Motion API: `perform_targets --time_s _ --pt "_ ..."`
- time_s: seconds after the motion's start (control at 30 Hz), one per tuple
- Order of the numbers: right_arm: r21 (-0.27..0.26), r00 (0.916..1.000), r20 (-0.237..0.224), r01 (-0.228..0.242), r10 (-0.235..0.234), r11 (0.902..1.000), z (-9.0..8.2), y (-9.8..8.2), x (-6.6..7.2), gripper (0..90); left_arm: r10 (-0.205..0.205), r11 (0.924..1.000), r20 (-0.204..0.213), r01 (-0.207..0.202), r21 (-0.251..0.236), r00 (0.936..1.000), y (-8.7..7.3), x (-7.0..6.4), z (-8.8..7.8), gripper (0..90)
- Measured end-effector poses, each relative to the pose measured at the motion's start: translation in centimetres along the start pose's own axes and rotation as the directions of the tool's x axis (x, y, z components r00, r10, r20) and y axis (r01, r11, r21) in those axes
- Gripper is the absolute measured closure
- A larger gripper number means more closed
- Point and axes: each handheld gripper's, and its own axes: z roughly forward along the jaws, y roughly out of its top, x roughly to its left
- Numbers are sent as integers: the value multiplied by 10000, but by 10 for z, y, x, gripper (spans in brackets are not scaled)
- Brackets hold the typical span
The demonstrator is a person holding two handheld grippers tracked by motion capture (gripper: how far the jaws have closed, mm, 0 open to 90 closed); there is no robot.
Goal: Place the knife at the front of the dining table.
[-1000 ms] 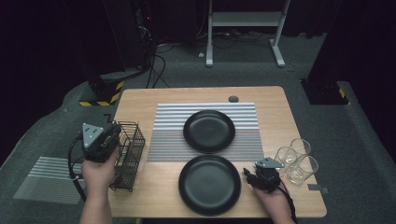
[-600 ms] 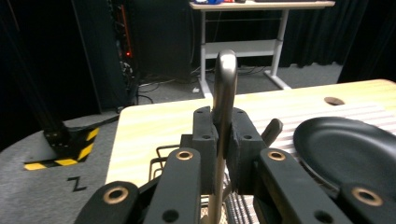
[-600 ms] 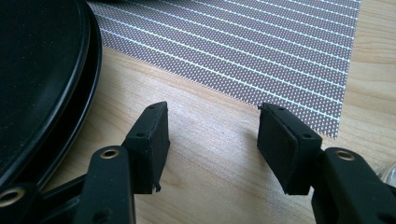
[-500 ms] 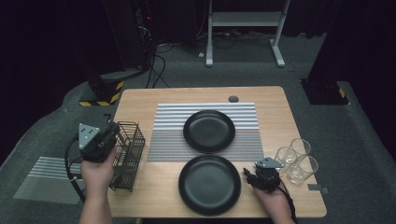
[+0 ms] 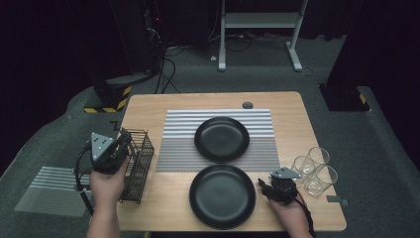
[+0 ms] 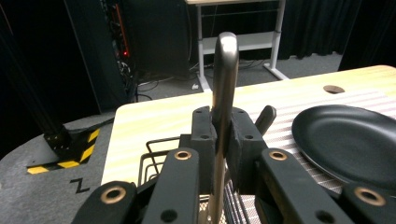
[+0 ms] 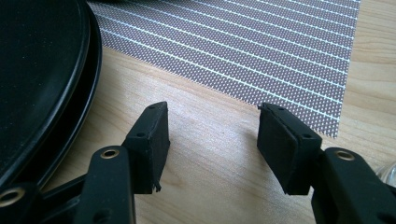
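My left gripper [image 5: 120,145] is at the top of a black wire basket [image 5: 139,166] on the table's left edge, shut on the handle of a silver metal utensil [image 6: 224,84]. In the left gripper view the handle stands upright between the pads [image 6: 204,133] of that gripper [image 6: 223,128], above the basket's rim [image 6: 156,142]. A dark utensil handle [image 6: 265,119] pokes up just behind. My right gripper [image 5: 266,188] rests low on the bare wood to the right of the near black plate [image 5: 222,196]. Its jaws [image 7: 212,126] are open with nothing between them.
A second black plate [image 5: 221,139] lies on a striped placemat [image 5: 178,144] in the middle of the table. Three clear glasses [image 5: 314,168] stand at the right edge, close behind my right hand. A striped mat [image 5: 47,191] lies on the floor at left.
The left gripper has shifted slightly at the basket's top, with the utensil handle still in it. The right hand has not moved.
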Motion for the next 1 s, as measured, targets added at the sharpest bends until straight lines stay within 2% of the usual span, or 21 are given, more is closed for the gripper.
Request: perform_targets --time_s 0.03,0.1,0.13,0.17,0.2,0.23,0.43,0.47,0.53,0.6,0.63,0.67,0.77,0.8,0.9,0.93,0.97,1.0 --pt "0 10000 2 -3 3 10000 0 0 0 432 -268 9996 7 268 2 9996 0 -1 0 818" --pt "-4 10000 5 -18 18 10000 0 0 0 432 -25 10000 -2 25 49 10000 0 1 0 818" --pt "-5 10000 3 -17 17 10000 0 0 0 432 -95 9999 0 95 90 10000 0 0 1 817" --pt "-2 10000 -5 -1 1 10000 0 0 0 432 167 9997 12 -168 191 9999 1 2 0 818" --pt "-4 10000 -6 13 -13 10000 0 0 0 432 141 9998 13 -141 173 9999 1 2 1 818" --pt "-6 10000 2 -15 15 10000 0 0 0 432 -184 9997 -28 184 147 9998 0 0 1 818" --pt "-2 10000 -7 0 0 10000 0 0 0 432 -229 9997 -104 231 120 9997 0 -1 2 822" --pt "-6 10000 1 -18 18 10000 0 0 0 432 13 9999 -143 -11 131 9999 0 0 1 823" --pt "-8 10000 1 -13 13 10000 0 0 0 432 138 9998 -113 -137 116 9998 0 2 1 825" --pt "-7 10000 -11 -16 16 10000 0 0 0 432 75 9999 -123 -74 69 9999 0 1 1 826" --pt "-7 10000 -12 -12 12 10000 0 0 0 432 -183 9998 -141 183 33 9997 0 -1 0 826" --pt "-4 10000 -14 -8 8 10000 0 0 0 432 -228 9997 -136 229 14 9996 0 -2 1 826" --pt "-5 10000 -19 -6 6 10000 0 0 0 432 26 9999 -123 -25 99 9999 0 -1 0 826" --pt "-2 10000 -15 -6 6 10000 0 0 0 432 -227 9997 -122 227 -27 9997 0 -2 0 826" --pt "-4 10000 -17 -9 9 10000 0 0 0 432 -74 10000 33 74 40 10000 0 1 -1 828" --pt "-4 10000 -16 -8 8 10000 0 0 0 432 -260 9996 14 260 -75 9997 0 0 -1 827" --pt "-4 10000 -16 -11 11 10000 0 0 0 432 84 10000 51 -84 -54 10000 1 2 -2 828" --pt "-2 10000 -16 -8 8 10000 0 0 0 432 -33 9999 88 34 -127 10000 1 1 -2 827"
